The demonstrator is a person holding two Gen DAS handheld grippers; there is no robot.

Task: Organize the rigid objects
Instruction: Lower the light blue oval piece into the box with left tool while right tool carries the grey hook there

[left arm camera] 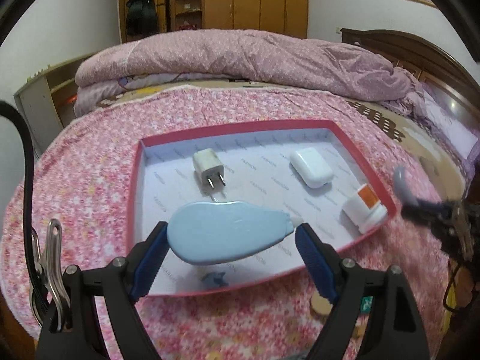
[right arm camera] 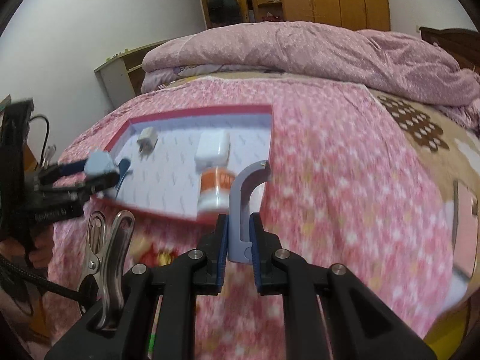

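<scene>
A shallow red-rimmed box lid (left arm camera: 136,180) lies on the pink bedspread and holds a white plug adapter (left arm camera: 208,165), a white case (left arm camera: 312,166) and a white and orange container (left arm camera: 364,208). My left gripper (left arm camera: 232,234) is shut on a light blue teardrop-shaped object (left arm camera: 228,234), held over the lid's near part. My right gripper (right arm camera: 239,228) is shut on a grey-blue hooked plastic piece (right arm camera: 240,198), held just right of the lid (right arm camera: 271,138). The right gripper also shows, blurred, at the right of the left wrist view (left arm camera: 420,205).
A small blue item (left arm camera: 214,279) lies in the lid's near edge. A folded pink quilt (left arm camera: 240,57) lies across the bed behind. A wooden headboard (left arm camera: 420,51) is at the right and a wardrobe (left arm camera: 255,0) at the back. Small items (left arm camera: 321,303) lie on the spread near me.
</scene>
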